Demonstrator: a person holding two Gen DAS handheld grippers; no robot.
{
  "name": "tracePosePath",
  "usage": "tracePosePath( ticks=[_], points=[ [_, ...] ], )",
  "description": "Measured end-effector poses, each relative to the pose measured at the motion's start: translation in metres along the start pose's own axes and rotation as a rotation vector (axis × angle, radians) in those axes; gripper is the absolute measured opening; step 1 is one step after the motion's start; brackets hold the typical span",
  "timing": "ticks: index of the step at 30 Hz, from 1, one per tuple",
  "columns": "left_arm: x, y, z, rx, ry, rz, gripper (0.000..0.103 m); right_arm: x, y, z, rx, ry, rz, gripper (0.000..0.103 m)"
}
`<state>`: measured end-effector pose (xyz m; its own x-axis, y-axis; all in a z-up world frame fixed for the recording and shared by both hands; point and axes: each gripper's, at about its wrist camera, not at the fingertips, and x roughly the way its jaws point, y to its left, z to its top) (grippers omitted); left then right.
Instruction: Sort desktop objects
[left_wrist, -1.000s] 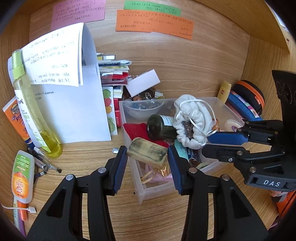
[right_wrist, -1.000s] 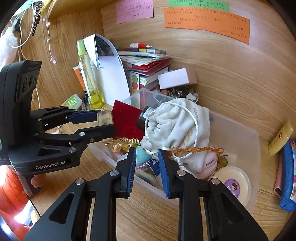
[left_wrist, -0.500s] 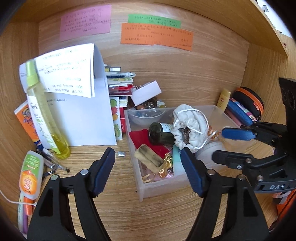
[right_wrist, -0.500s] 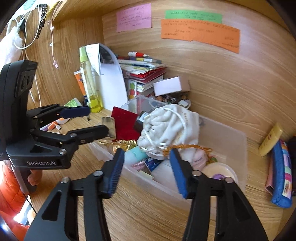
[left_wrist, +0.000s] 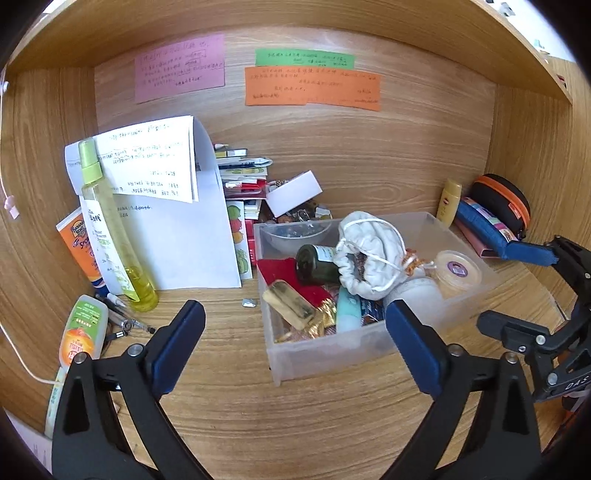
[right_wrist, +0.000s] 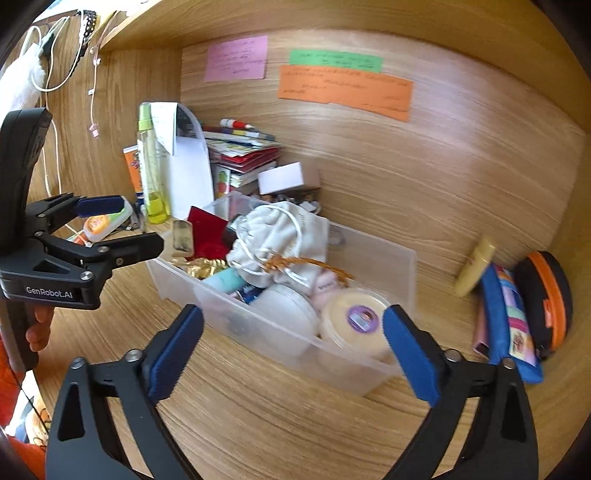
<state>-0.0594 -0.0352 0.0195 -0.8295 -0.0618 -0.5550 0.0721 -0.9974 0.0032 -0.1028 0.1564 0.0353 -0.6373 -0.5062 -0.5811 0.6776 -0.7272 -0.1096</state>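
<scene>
I see both my left gripper (left_wrist: 295, 325) and right gripper (right_wrist: 291, 332) spread wide, empty, before the clear bin (left_wrist: 332, 354) on the desk (left_wrist: 229, 387). Only my left view shows the green jar (left_wrist: 314, 264).

My clear plastic bin (left_wrist: 332, 354) sits on the wooden desk, crammed full: a white drawstring pouch (left_wrist: 369, 254) slumps on top in the middle, with a dark green jar (left_wrist: 314, 264) lying on its side against it and a red cloth (left_wrist: 280, 269) underneath. Toward the near left corner, a worn tan block (left_wrist: 291, 302) lies tilted beside crumpled gold foil (left_wrist: 323, 321) and a teal tube (left_wrist: 347, 314). A round cream tub with a purple label (right_wrist: 356, 319) fills the right end, next to a white jar (right_wrist: 286, 306).
</scene>
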Motion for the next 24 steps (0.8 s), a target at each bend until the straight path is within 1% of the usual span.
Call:
tracePosePath(
  ticks=[4, 8, 14, 20, 24],
  points=[
    [-0.004, -0.007, -0.004, -0.006, 0.001, 0.004, 0.100, -0.010, -0.004, -0.009, 0.013, -0.010, -0.014, 0.100],
    [-0.010, -0.014, -0.007, -0.002, -0.015, 0.031, 0.100, -0.018, -0.009, -0.017, 0.039, -0.015, -0.027, 0.100],
    [-0.017, -0.020, -0.011, -0.015, -0.027, 0.013, 0.100, -0.029, -0.016, -0.027, 0.081, -0.023, -0.040, 0.100],
    [-0.018, -0.021, -0.012, -0.039, -0.031, -0.002, 0.100, -0.034, -0.024, -0.032, 0.131, -0.027, -0.023, 0.100],
    [-0.019, -0.026, -0.013, -0.039, -0.030, 0.028, 0.100, -0.035, -0.029, -0.033, 0.161, -0.023, -0.006, 0.100]
  ],
)
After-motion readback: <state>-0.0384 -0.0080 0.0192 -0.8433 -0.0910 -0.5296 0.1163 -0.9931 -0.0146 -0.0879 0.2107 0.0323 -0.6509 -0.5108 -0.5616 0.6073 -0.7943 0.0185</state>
